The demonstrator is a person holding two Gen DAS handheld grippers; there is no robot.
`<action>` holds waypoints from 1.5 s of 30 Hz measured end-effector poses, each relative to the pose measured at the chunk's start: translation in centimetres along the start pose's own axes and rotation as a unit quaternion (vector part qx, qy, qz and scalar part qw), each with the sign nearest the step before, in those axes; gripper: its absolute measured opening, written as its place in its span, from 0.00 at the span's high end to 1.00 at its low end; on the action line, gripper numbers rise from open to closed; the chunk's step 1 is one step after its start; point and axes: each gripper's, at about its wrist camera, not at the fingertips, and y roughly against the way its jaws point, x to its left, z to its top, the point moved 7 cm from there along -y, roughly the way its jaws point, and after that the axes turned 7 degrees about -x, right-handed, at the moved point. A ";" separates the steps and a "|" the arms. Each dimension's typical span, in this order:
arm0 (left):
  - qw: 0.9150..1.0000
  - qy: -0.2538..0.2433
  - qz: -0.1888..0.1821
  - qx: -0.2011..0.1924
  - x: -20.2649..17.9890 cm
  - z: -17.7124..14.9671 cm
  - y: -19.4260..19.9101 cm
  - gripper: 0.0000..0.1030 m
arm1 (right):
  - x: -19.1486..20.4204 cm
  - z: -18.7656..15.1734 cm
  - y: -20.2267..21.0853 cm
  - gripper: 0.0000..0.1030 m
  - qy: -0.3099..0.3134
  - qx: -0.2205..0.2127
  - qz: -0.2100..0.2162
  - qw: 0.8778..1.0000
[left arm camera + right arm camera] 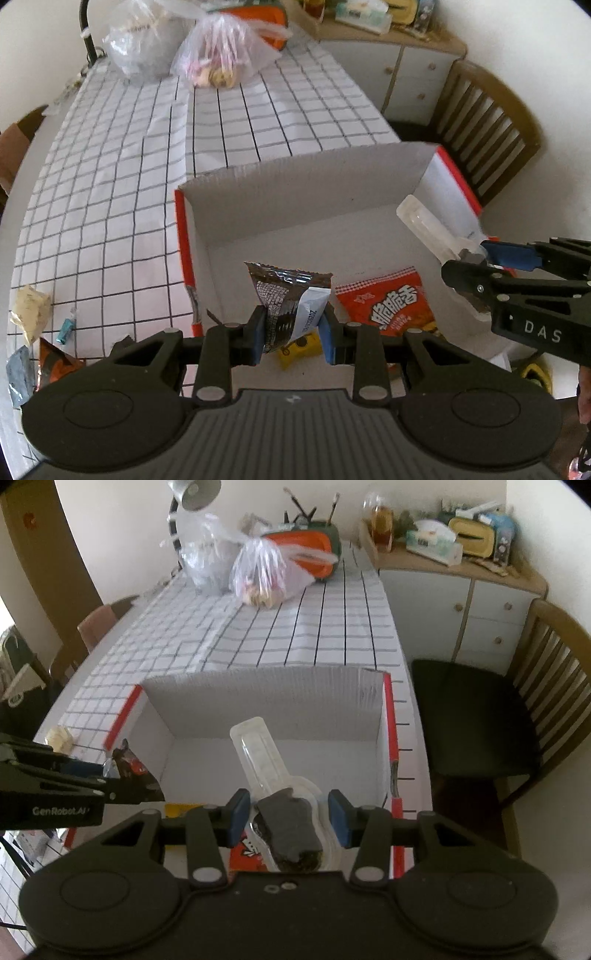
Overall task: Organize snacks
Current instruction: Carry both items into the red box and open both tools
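My left gripper (293,332) clamps a dark snack packet (286,295) above the cardboard box (306,177). My right gripper (290,818), at its 3 o'clock, grips a clear plastic snack tray (258,753) over the box.

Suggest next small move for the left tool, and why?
Probably lower and release: the left tool is shut on the dark snack packet above the open box, where a red packet already lies.
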 end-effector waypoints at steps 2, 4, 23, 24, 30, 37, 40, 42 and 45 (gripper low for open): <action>1.000 0.006 0.008 0.012 0.2 0.1 -1.0 0.72 | 0.0 0.0 -1.1 0.56 0.007 0.016 0.004 1.000; 1.000 0.009 0.011 0.024 0.3 0.2 -1.8 0.72 | 0.2 -0.1 -2.0 0.56 0.015 0.027 0.007 0.999; 0.995 -0.001 0.029 0.098 -0.6 -0.9 -6.5 0.72 | 1.5 -3.3 -5.6 0.56 0.065 0.098 0.021 0.993; 0.995 0.000 0.029 0.099 -0.6 -1.0 -6.5 0.72 | 1.5 -3.4 -5.6 0.56 0.065 0.099 0.022 0.993; 0.994 -0.001 0.029 0.101 -0.9 -1.3 -6.6 0.72 | 1.3 -3.6 -5.3 0.54 0.060 0.094 0.027 0.993; 0.996 0.019 0.024 0.082 -0.4 -1.5 -4.9 0.70 | 1.2 -3.1 -3.5 0.47 0.048 0.070 0.046 0.995; 0.997 0.024 0.023 0.067 -0.3 -1.5 -3.8 0.62 | 1.3 -2.5 -2.4 0.46 0.043 0.056 0.054 0.996; 0.998 0.027 0.022 0.053 -0.3 -1.4 -2.9 0.58 | 1.3 -2.2 -1.7 0.44 0.042 0.045 0.057 0.996; 0.999 0.029 0.020 0.034 -0.2 -1.3 -1.5 0.57 | 1.4 -1.7 -0.8 0.36 0.041 0.030 0.053 0.997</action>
